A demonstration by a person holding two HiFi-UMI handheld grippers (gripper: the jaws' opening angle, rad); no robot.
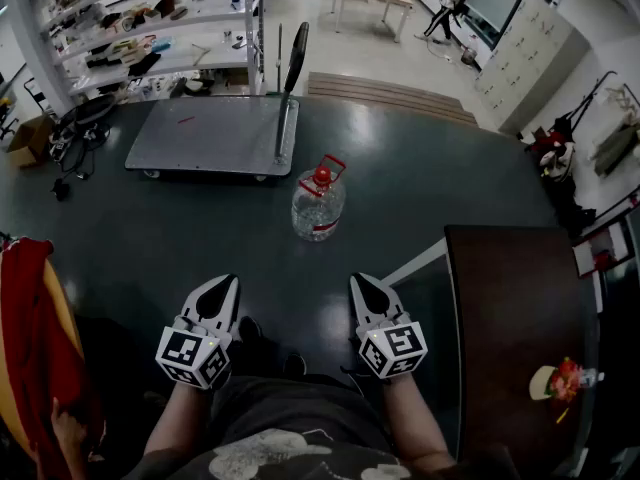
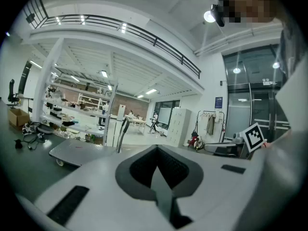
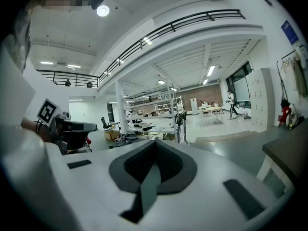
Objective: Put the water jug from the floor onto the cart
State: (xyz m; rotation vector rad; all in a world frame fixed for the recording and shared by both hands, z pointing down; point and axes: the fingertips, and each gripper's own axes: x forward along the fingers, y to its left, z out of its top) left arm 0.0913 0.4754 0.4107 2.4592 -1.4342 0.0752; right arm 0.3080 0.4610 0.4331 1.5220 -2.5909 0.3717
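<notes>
Task not started: water jug (image 1: 319,203) stands upright on the dark floor, just beside the cart (image 1: 210,133) at its handle end, on the side nearer the person; cart deck bare, nothing loaded. Left gripper (image 1: 226,282) and right gripper (image 1: 362,282) both hang well short of the cart, side by side and pointing toward it, each with fingers pressed together and nothing between them (both gripper views show only the closed seam). Left to do, by my reading: reach the jug, take it by its red handle or neck, lift it, set it on the deck. Around: upright push handle (image 1: 292,68) rises from the cart edge closest to the jug and may obstruct a straight lift across; shelves (image 1: 150,38) behind the cart; cables (image 1: 75,138) on the floor left of the cart; dark table (image 1: 520,308) right of the cart, well apart; path from grippers to the cart looks open
</notes>
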